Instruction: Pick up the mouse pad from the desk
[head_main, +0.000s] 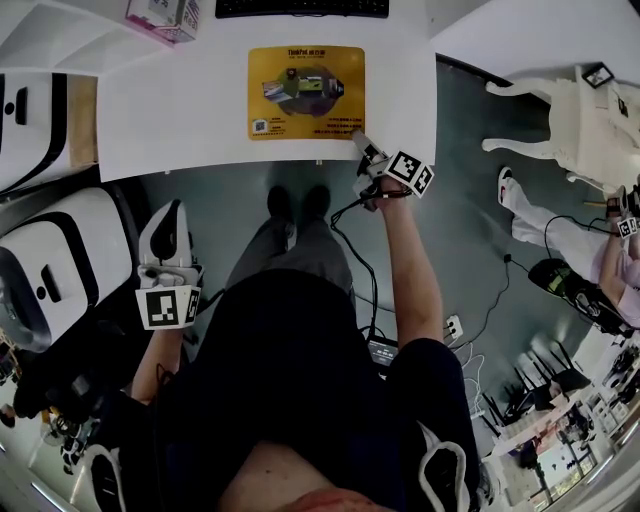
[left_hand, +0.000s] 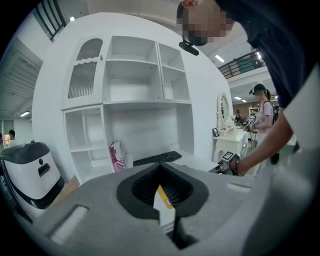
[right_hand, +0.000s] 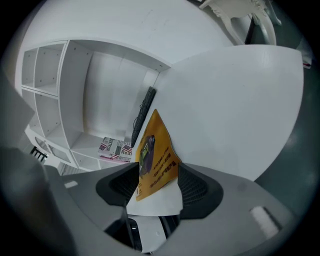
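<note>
The yellow mouse pad (head_main: 306, 92) lies flat on the white desk (head_main: 180, 120), close to its front edge. My right gripper (head_main: 358, 140) is at the pad's near right corner. In the right gripper view the pad (right_hand: 152, 150) and the desk's edge run in between the jaws of this gripper (right_hand: 152, 176). The jaws stand apart on either side and are open. My left gripper (head_main: 172, 212) hangs below the desk's front edge at the left, away from the pad, with its fingertips together and nothing in them. In its own view it (left_hand: 160, 167) faces the desk.
A black keyboard (head_main: 302, 8) and a pink box (head_main: 165, 15) sit at the desk's back. White rounded units (head_main: 45, 110) (head_main: 55, 265) stand to the left. A white chair (head_main: 560, 110) and another person (head_main: 565, 245) are to the right. Cables (head_main: 350, 250) trail on the floor.
</note>
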